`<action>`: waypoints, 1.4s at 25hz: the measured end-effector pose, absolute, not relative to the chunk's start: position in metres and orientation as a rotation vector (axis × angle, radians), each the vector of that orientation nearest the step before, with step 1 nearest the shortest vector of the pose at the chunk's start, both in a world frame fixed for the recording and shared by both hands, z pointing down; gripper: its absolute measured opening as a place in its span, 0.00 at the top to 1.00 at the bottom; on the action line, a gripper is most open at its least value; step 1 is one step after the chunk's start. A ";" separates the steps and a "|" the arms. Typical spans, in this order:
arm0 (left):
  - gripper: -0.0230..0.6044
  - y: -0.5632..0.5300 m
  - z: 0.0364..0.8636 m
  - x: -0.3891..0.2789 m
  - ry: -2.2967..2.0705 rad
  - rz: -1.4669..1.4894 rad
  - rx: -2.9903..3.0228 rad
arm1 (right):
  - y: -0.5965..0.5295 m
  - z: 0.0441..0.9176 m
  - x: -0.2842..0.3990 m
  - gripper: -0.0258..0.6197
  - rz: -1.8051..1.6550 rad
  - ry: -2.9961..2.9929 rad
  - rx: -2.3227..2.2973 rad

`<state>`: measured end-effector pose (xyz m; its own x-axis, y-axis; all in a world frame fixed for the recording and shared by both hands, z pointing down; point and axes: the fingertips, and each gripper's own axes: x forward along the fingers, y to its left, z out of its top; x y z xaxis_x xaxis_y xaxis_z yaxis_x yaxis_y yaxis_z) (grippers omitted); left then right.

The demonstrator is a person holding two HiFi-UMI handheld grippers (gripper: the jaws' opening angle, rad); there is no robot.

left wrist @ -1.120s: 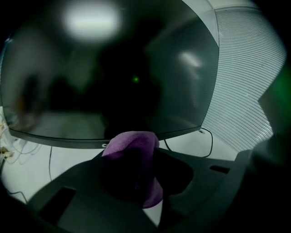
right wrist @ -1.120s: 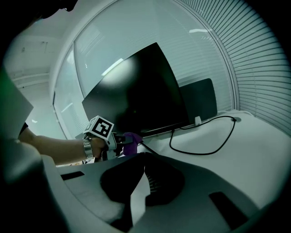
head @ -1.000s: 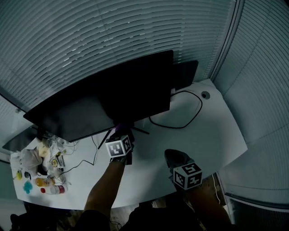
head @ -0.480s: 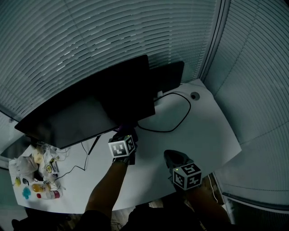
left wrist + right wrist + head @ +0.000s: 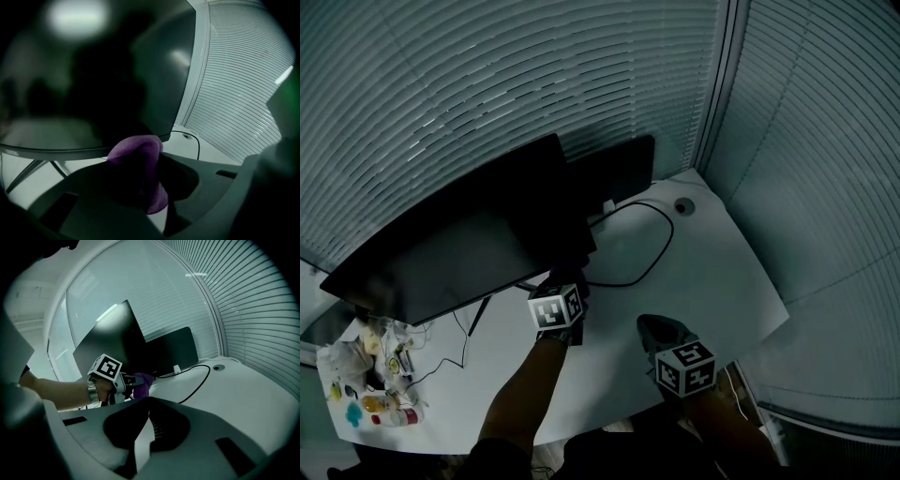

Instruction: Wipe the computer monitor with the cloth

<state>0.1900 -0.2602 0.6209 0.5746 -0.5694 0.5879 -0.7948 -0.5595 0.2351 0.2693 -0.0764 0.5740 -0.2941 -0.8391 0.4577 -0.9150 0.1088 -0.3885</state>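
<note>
Pale slatted blinds are covering the windows either side of a corner post, and dim light is falling on the white desk.

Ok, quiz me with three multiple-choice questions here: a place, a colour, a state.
1. Where is the soft purple cloth?
A over the blinds
B in the left gripper, by the flat black monitor's lower edge
C on the floor
2. Colour of the looped cable on the white desk?
A black
B red
C white
3. The right gripper is:
A shut, empty
B wide open
C shut on the cloth
Answers: B, left jaws pinch it there; A, dark loop; A, jaws meet, nothing between.
</note>
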 end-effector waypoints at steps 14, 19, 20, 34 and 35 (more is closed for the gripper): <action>0.85 -0.253 0.617 0.244 -1.035 0.641 2.370 | -0.076 0.578 0.306 0.92 0.954 -2.236 1.809; 0.85 -0.241 0.612 0.256 -1.005 0.655 2.397 | -0.073 0.577 0.313 0.92 0.958 -2.239 1.816; 0.85 -0.240 0.611 0.260 -0.998 0.657 2.405 | -0.073 0.576 0.314 0.92 0.958 -2.240 1.819; 0.85 -0.238 0.593 0.299 -0.925 0.622 2.498 | -0.076 0.576 0.324 0.92 0.976 -2.245 1.831; 0.85 -0.241 0.595 0.297 -0.935 0.622 2.488 | -0.076 0.576 0.324 0.92 0.979 -2.244 1.830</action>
